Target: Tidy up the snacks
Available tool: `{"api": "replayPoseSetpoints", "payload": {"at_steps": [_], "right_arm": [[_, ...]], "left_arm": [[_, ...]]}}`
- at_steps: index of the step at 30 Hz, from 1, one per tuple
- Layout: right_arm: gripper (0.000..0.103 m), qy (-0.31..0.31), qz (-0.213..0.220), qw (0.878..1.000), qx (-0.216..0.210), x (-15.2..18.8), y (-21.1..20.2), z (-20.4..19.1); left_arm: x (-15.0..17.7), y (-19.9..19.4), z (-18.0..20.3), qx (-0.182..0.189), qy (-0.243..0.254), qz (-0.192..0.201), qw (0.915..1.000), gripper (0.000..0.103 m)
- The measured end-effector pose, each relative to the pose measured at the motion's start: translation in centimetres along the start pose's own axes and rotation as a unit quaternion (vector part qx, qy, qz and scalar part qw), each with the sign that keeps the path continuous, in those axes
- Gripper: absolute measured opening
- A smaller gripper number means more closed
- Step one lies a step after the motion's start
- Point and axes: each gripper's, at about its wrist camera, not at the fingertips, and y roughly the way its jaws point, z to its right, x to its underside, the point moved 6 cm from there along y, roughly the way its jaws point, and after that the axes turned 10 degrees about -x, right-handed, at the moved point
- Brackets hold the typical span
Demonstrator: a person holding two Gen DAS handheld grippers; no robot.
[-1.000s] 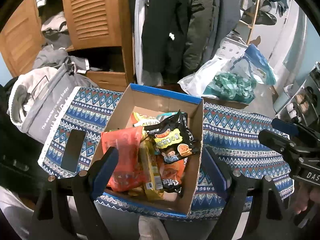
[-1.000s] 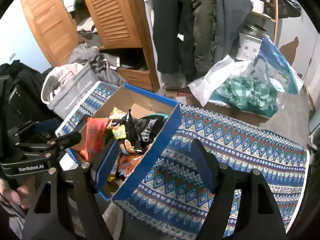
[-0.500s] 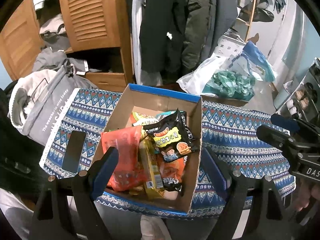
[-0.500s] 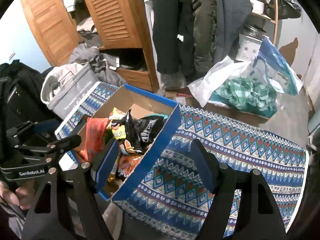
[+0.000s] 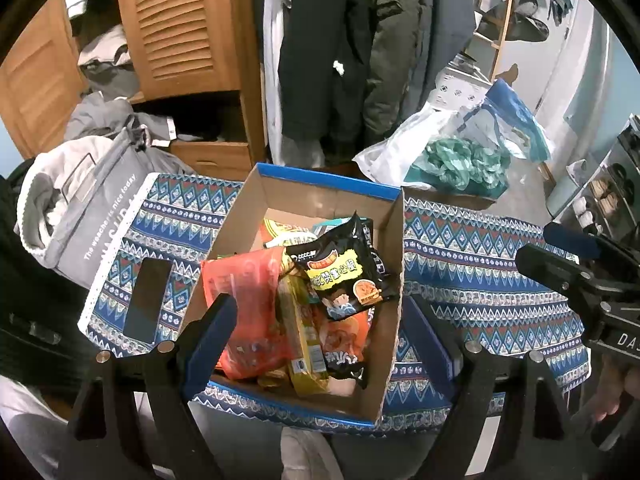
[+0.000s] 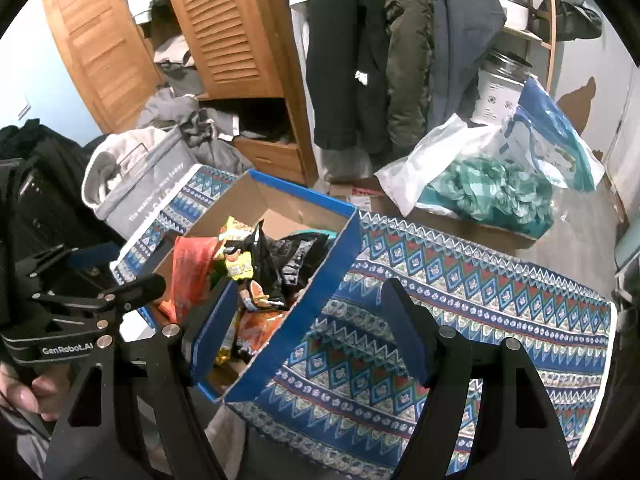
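Observation:
A blue-edged cardboard box (image 5: 394, 240) sits on a table with a patterned blue cloth (image 5: 480, 264). It holds several snack packets: a black packet (image 5: 344, 276) on top, a red-orange bag (image 5: 248, 300) at the left, a yellow packet (image 5: 306, 344). My left gripper (image 5: 320, 328) is open and empty above the box's near side. My right gripper (image 6: 312, 328) is open and empty, straddling the box's right wall (image 6: 316, 292). The snacks (image 6: 256, 268) show in the right wrist view too.
A black phone (image 5: 146, 300) lies on the cloth left of the box. A grey laundry bag (image 5: 80, 208) stands at the far left. A white plastic bag with green fabric (image 5: 460, 160) lies behind the table. Coats (image 5: 340, 40) and a wooden wardrobe (image 5: 180, 28) stand beyond.
None of the snacks or the box has moved. Both grippers stay open, with only a slight drift of the views.

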Motion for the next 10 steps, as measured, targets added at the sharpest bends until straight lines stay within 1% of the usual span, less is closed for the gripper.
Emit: {"api": "replayPoseSetpoints", "payload": {"at_steps": [10], "right_arm": [[0.074,0.0,0.0,1.0,0.001,0.05,0.02,-0.09]], "left_arm": [[-0.07,-0.13,-0.01,0.0,0.001,0.006,1.0,0.086]]}}
